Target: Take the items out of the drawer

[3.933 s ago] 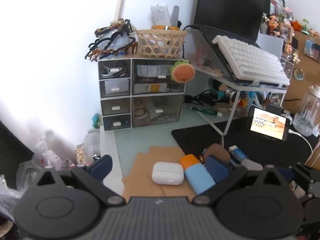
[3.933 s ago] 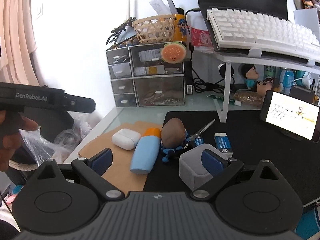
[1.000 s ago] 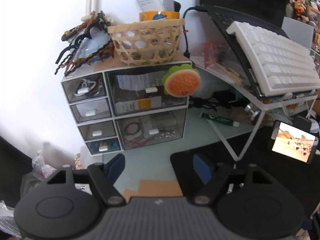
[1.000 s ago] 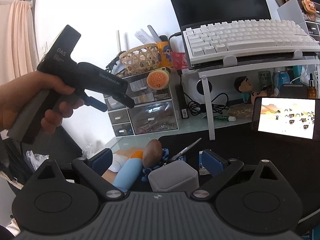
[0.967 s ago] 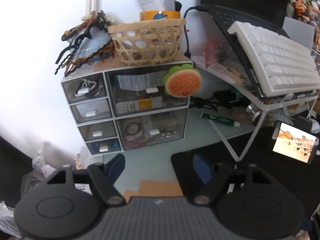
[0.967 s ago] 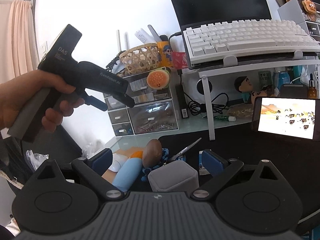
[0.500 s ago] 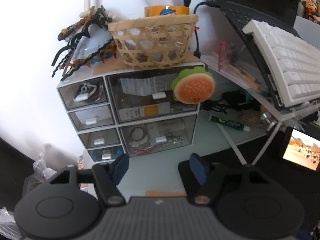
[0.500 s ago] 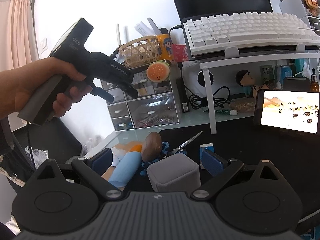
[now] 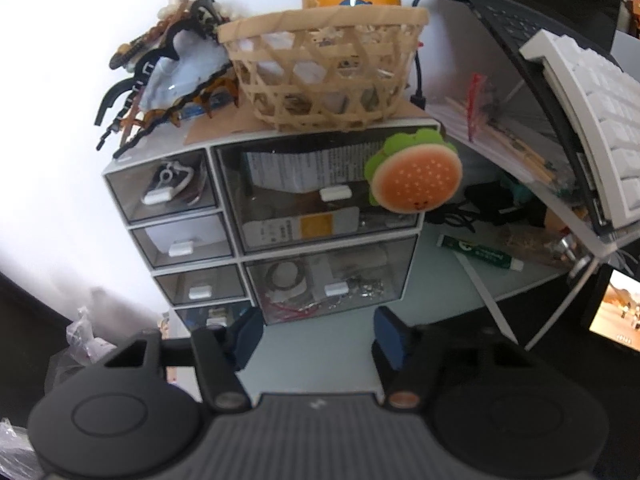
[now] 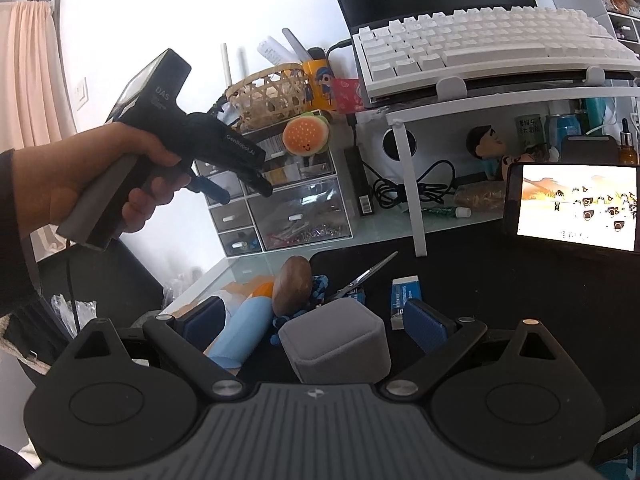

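The left claw (image 9: 316, 334) points down at the front of the drawer unit (image 9: 276, 220), which stands on the far left of the table (image 9: 452, 280) against the wall. Its jaws are closing with nothing between them; the blue pads (image 9: 390, 336) sit just near of the lower right drawer (image 9: 328, 284), whose white handle (image 9: 335, 289) lies between the pads in view but is not touched. All drawers look closed. A woven basket (image 9: 324, 68) sits on top of the unit, and a burger toy (image 9: 416, 174) hangs at its upper right corner.

From the right wrist view, a hand (image 10: 80, 184) holds the left claw's handle in front of the unit. The right claw (image 10: 316, 320) hangs released near the table's near edge, above a grey box (image 10: 336, 344) that stands between its pads without contact. Left of the box lie a blue tube (image 10: 240, 332) and a brown ball (image 10: 292, 284); scissors (image 10: 364, 276) lie just beyond.
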A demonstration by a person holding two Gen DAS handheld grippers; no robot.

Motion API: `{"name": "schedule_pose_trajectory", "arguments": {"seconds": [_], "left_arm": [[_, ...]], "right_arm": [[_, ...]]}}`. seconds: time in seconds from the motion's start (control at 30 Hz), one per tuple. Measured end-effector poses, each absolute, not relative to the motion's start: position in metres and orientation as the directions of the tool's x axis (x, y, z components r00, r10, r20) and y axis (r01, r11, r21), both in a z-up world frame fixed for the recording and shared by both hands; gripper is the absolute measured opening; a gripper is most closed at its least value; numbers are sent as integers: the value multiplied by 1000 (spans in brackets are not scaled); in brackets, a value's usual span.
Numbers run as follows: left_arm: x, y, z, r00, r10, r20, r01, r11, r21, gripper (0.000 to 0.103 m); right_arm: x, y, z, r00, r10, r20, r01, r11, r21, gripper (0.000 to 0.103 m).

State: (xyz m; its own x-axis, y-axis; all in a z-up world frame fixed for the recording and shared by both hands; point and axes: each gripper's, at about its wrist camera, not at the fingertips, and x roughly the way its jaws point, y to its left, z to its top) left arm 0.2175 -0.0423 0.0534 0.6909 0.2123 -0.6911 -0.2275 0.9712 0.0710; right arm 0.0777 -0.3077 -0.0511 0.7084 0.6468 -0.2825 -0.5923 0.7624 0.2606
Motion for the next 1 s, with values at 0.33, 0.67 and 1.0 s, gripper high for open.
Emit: {"name": "schedule_pose_trajectory", "arguments": {"seconds": [0.33, 0.67, 1.0], "left_arm": [[235, -44, 47, 688, 214, -693, -240, 969, 60, 58], [257, -33, 30, 669, 217, -711, -284, 958, 25, 42], [269, -33, 19, 672, 223, -706, -305, 952, 11, 42]], "right_arm": [[84, -310, -56, 708, 641, -297, -582, 767, 268, 98], [91, -316, -60, 709, 637, -302, -567, 770, 292, 98], [96, -323, -61, 711, 642, -287, -559, 764, 323, 98]]}}
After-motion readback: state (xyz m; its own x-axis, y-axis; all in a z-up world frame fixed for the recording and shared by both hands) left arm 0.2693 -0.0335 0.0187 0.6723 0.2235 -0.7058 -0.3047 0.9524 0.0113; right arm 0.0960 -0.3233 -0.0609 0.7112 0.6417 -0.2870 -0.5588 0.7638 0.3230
